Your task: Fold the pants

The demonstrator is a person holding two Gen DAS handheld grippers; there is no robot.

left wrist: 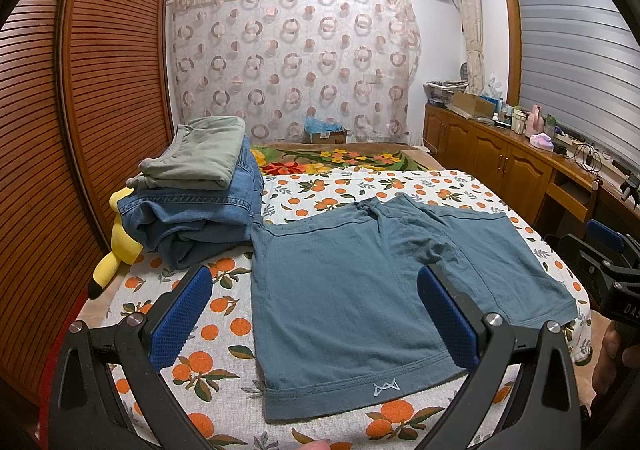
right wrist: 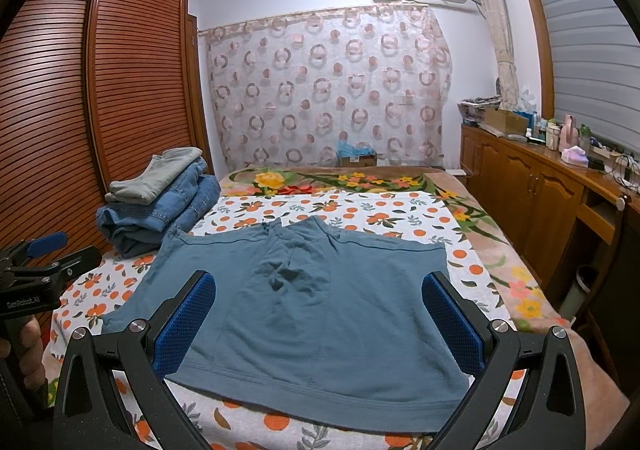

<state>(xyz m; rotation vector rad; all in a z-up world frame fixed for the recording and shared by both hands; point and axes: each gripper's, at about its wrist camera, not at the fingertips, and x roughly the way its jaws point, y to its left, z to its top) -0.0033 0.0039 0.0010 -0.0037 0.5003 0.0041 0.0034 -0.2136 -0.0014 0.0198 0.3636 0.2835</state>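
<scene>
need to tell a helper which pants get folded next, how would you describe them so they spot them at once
On the bed with the orange-print sheet, look in the middle, right of the folded stack. The teal shorts lie spread flat there, the only garment not folded, with a small white logo at one hem.

White lettering reading "GenRobot.AI" runs along the black body of the left tool (right wrist: 38, 262). The right tool (left wrist: 608, 250) shows only "DAS", cut off by the frame edge.
</scene>
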